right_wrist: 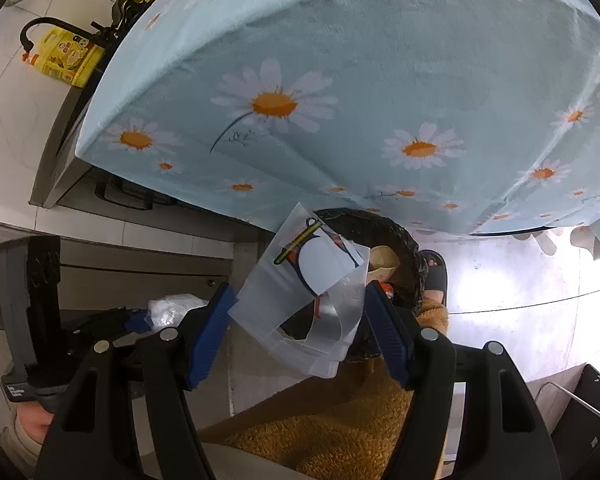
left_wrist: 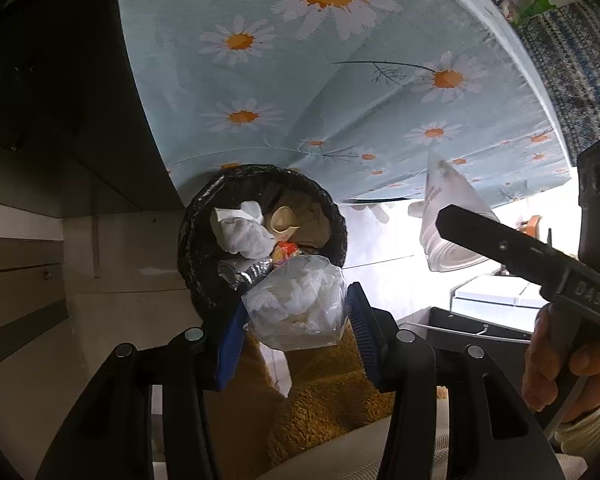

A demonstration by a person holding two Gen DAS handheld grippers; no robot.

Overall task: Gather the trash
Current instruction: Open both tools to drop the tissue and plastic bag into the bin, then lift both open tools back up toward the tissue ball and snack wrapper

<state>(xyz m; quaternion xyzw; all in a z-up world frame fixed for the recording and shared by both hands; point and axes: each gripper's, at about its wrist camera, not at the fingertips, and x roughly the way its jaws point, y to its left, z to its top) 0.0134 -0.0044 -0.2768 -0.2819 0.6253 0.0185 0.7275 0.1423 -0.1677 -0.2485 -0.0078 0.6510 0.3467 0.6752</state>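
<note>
A round trash bin with a black liner stands on the floor beside the daisy tablecloth; it holds a white tissue, a beige cup and foil. My left gripper is shut on a clear plastic bag of white tissue, held just above the bin's near rim. My right gripper is shut on a clear plastic wrapper with a printed label, held over the bin at its near left rim. The right gripper also shows in the left wrist view with its wrapper.
A table with a light blue daisy cloth overhangs the bin. A yellow oil bottle lies on the white tile floor. A foot in a black sandal stands beside the bin. Orange fleece clothing fills the near foreground. A dark cabinet is left.
</note>
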